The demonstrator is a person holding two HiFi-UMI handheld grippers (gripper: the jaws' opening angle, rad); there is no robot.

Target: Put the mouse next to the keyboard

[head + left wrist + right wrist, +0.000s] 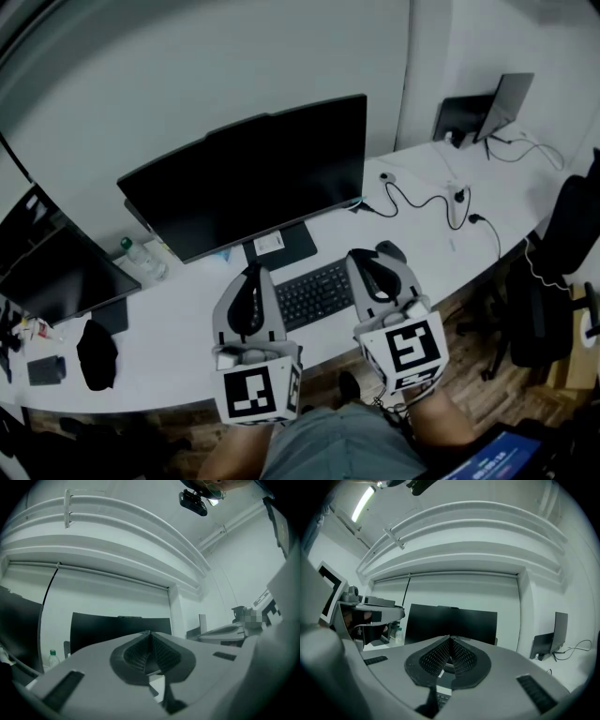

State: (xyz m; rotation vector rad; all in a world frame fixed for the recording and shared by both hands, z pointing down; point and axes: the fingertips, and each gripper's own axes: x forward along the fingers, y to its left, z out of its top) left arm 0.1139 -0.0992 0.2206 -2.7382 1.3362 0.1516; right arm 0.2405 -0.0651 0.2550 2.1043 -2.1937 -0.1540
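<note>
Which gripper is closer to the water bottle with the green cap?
Left. The left gripper is at the left end of the keyboard, toward the bottle; the right gripper is at its right end, farther away.

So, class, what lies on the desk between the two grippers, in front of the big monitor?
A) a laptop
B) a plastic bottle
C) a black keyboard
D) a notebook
C: the keyboard lies between the left gripper and the right gripper, just in front of the monitor.

White wall (187, 84), white desk (178, 328), wood floor (478, 375), black chair (572, 225), ceiling strip light (363, 503).
</note>
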